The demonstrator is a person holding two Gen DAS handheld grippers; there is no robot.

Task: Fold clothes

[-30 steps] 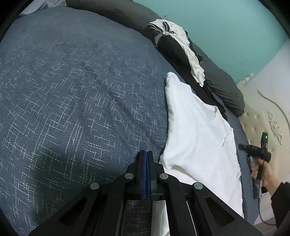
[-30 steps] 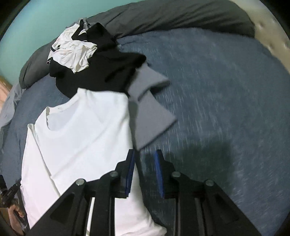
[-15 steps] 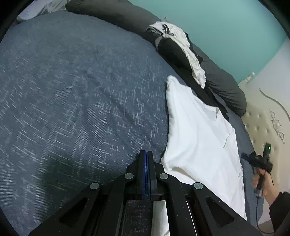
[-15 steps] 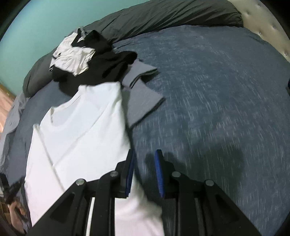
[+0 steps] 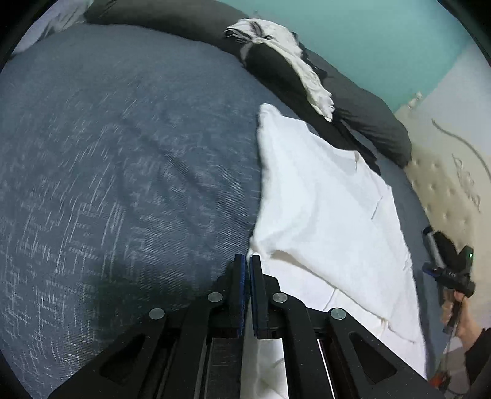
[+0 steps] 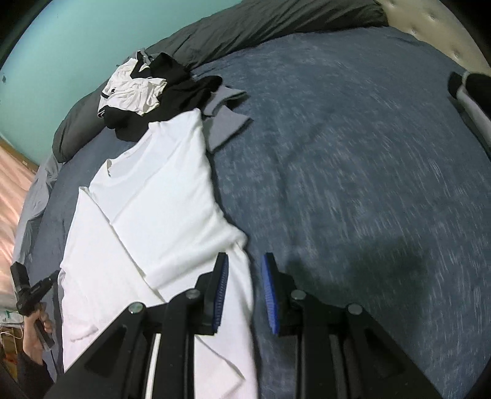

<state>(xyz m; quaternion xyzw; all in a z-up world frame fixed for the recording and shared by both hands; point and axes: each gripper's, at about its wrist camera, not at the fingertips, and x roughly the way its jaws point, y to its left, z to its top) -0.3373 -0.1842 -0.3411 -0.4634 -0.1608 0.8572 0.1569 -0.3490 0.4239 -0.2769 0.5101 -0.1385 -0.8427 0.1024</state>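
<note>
A white shirt (image 5: pixel 322 199) lies flat on the blue bed cover (image 5: pixel 122 153), partly folded, with one side laid over the body. My left gripper (image 5: pixel 248 264) sits at its left edge. Its jaws are opening to a thin slit, and a raised fold of the shirt runs up to the tips. In the right wrist view the same shirt (image 6: pixel 147 221) fills the left half. My right gripper (image 6: pixel 245 270) hangs open over its right edge, low on the body, and the cloth lies under the gap, not pinched. A hand holds each gripper at the other view's edge: the left gripper (image 6: pixel 27 294) and the right gripper (image 5: pixel 448 270).
A heap of black and white clothes (image 6: pixel 147 86) and a grey garment (image 6: pixel 225 122) lie just past the shirt's collar. A dark grey duvet roll (image 6: pixel 245 27) lines the far edge below a teal wall. A cream tufted headboard (image 5: pixel 445 172) bounds one side.
My left jaws have parted from fully shut to a thin slit. My right gripper has slid back along the shirt's right edge, away from the grey garment, still open.
</note>
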